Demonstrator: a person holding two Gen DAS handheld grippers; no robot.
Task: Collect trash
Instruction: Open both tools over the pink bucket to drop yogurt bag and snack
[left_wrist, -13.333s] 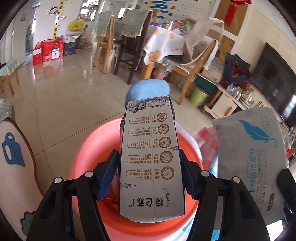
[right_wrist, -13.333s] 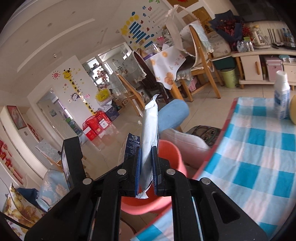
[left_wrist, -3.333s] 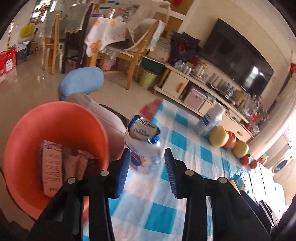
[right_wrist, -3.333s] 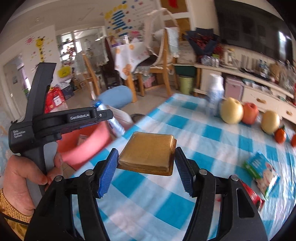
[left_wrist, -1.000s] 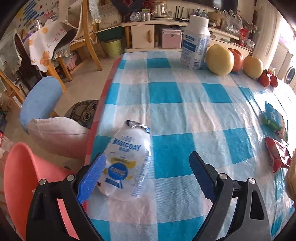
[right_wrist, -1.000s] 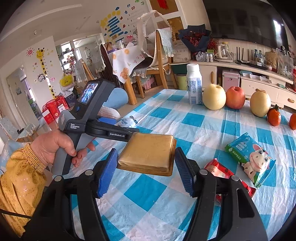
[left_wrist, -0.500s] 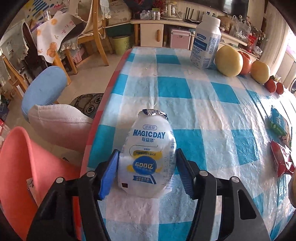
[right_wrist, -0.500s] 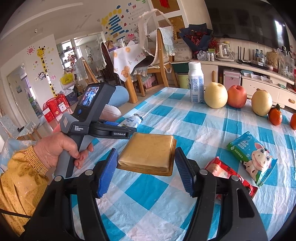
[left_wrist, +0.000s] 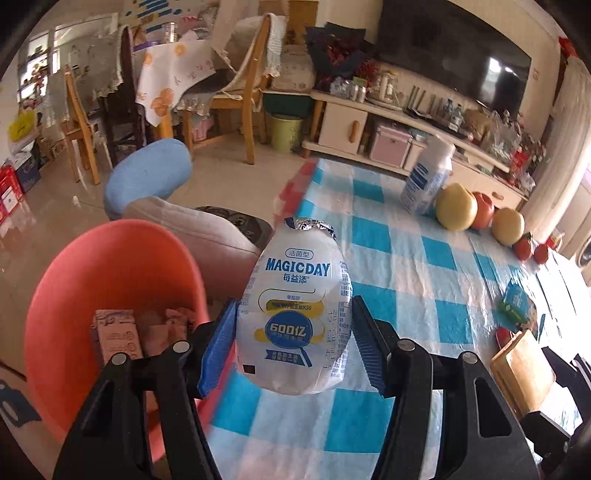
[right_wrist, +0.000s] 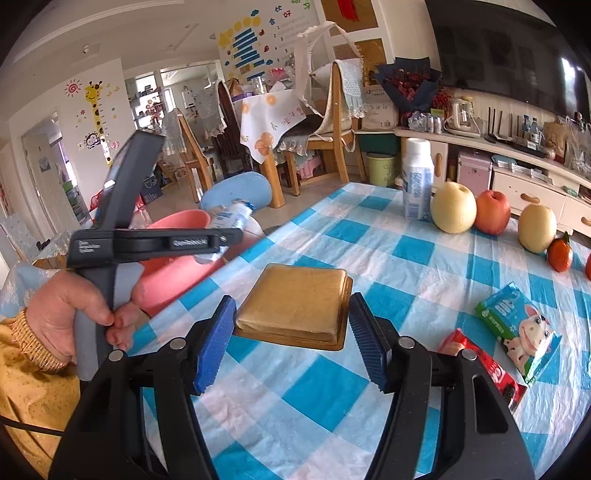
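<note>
My left gripper (left_wrist: 293, 341) is shut on a white MAGICDAY drink bottle (left_wrist: 295, 314) with a foil top and holds it in the air at the table's left edge, beside the orange-pink basin (left_wrist: 74, 280). The basin holds a carton and wrappers (left_wrist: 118, 336). My right gripper (right_wrist: 291, 339) is shut on a flat tan packet (right_wrist: 295, 304) above the checked tablecloth (right_wrist: 424, 266). The right wrist view shows the left gripper (right_wrist: 155, 243) with the bottle (right_wrist: 231, 216) over the basin (right_wrist: 177, 266).
On the table lie a green cow-print pack (right_wrist: 521, 325), a red wrapper (right_wrist: 480, 373), a tall white bottle (right_wrist: 417, 181), pears, an apple and small oranges (right_wrist: 491, 218). A blue stool (left_wrist: 147, 177) and a cushion stand beyond the basin. Chairs and a TV cabinet are behind.
My left gripper closed on the drink bottle, lifted it off the table and swung it left toward the basin. My right gripper has kept hold of the tan packet, almost still.
</note>
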